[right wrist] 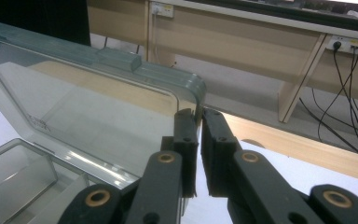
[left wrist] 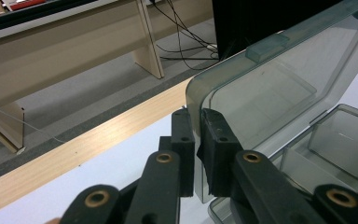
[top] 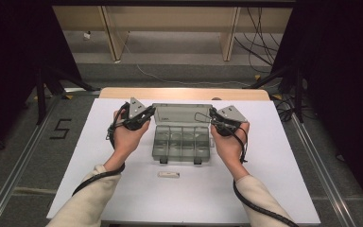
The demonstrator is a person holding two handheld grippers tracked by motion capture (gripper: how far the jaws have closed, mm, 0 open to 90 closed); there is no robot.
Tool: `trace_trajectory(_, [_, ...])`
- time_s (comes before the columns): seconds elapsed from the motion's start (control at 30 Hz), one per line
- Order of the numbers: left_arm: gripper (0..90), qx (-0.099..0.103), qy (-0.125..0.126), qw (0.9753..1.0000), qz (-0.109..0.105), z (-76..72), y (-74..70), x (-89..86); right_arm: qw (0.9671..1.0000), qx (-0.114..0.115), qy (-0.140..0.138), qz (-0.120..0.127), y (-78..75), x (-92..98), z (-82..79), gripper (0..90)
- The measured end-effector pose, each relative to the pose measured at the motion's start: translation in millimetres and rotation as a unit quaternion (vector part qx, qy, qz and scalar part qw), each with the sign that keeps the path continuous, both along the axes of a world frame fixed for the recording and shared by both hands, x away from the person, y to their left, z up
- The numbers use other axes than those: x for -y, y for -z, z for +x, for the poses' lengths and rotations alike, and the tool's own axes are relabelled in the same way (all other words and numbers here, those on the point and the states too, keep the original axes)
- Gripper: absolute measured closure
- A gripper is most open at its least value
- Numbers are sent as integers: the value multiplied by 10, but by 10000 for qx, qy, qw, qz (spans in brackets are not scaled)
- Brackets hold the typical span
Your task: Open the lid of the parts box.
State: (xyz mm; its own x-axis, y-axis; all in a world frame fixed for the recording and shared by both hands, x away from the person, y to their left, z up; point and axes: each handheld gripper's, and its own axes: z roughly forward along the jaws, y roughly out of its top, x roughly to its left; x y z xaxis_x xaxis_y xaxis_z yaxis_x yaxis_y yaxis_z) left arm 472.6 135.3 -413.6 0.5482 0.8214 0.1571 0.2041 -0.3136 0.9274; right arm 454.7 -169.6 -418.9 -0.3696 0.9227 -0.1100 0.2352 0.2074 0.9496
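Observation:
A smoky clear plastic organiser box (top: 182,144) with several empty compartments lies open mid-table. Its lid (top: 182,115) stands tilted up behind the tray. My left gripper (top: 150,112) is shut on the lid's left edge, and in the left gripper view the jaws (left wrist: 198,116) pinch that edge of the lid (left wrist: 270,93) near its top corner. My right gripper (top: 211,115) is shut on the lid's right edge; the right gripper view has the jaws (right wrist: 199,116) clamped on the lid (right wrist: 98,102) just below its rounded corner. Compartments (left wrist: 335,135) (right wrist: 18,172) look empty.
A small white oblong piece (top: 168,174) lies on the white tabletop (top: 274,179) in front of the box. The table's wooden far edge (top: 184,93) is just behind the lid. Beyond are floor, cables (top: 260,42) and wooden bench legs (top: 116,33).

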Motion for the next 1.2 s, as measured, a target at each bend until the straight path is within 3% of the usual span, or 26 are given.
trace_trajectory(0.7, [833, -34, -102, 9999, -92, 54, 15, 5, 10000, 36, 55, 9, 31, -6, 77, 852])
trace_trajectory(0.77, [832, 63, -32, 10000, -41, 76, 11, 1, 10000, 28, 66, 8, 34, -6, 80, 852])
trace_trajectory(0.83, [832, -49, -115, 9999, -98, 63, 18, 8, 9999, 4, 108, -14, 36, -8, 82, 852])
trace_trajectory(1.13, [831, -67, -73, 9998, -169, 92, 42, 13, 10000, 17, 88, 7, 60, -8, 106, 851])
trace_trajectory(1.2, [830, 47, -40, 9999, -122, 111, 43, 7, 10000, 8, 71, 16, 63, -8, 109, 851])
